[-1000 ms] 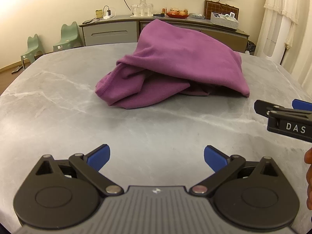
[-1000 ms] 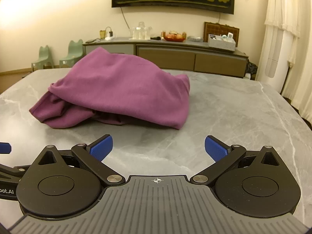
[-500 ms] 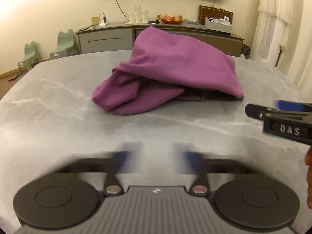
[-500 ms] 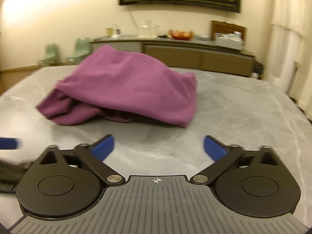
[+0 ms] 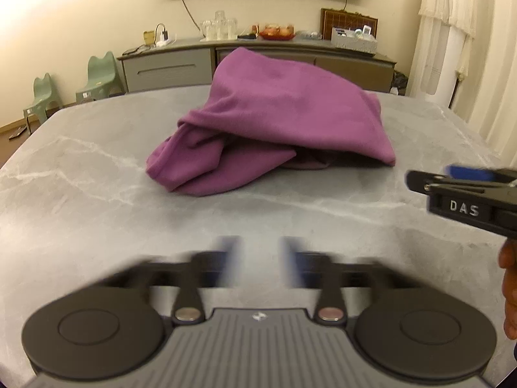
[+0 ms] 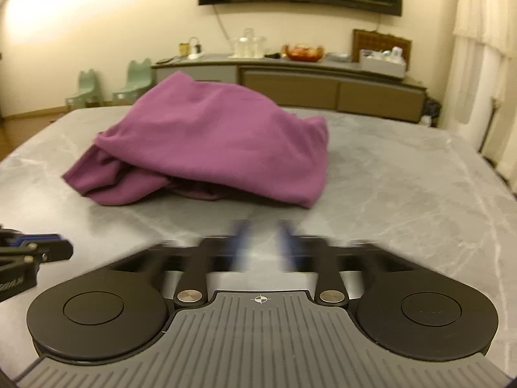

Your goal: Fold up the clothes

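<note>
A crumpled purple garment [image 5: 284, 119] [image 6: 213, 135] lies in a heap on the grey marble table [image 5: 80, 177] [image 6: 404, 177], folded loosely over itself. My left gripper [image 5: 257, 252] hovers low over the table, short of the garment's near edge. Its blue fingertips are motion-blurred and drawn close together with nothing between them. My right gripper [image 6: 261, 242] is just as far back, its blurred tips nearly touching, also holding nothing. Each gripper shows in the other's view: the right gripper [image 5: 452, 177] at the right edge, the left gripper [image 6: 48, 245] at the left edge.
A long sideboard [image 5: 258, 61] with glasses, a fruit bowl and a tray stands against the far wall. Two small green chairs [image 5: 100, 77] stand at the back left, and white curtains [image 5: 452, 32] hang at the right. A hand [image 5: 509, 291] shows at the right edge.
Both grippers' fingers have come together from wide open, the left first, then the right. Both grippers have edged slightly closer to the garment, which has not moved.
</note>
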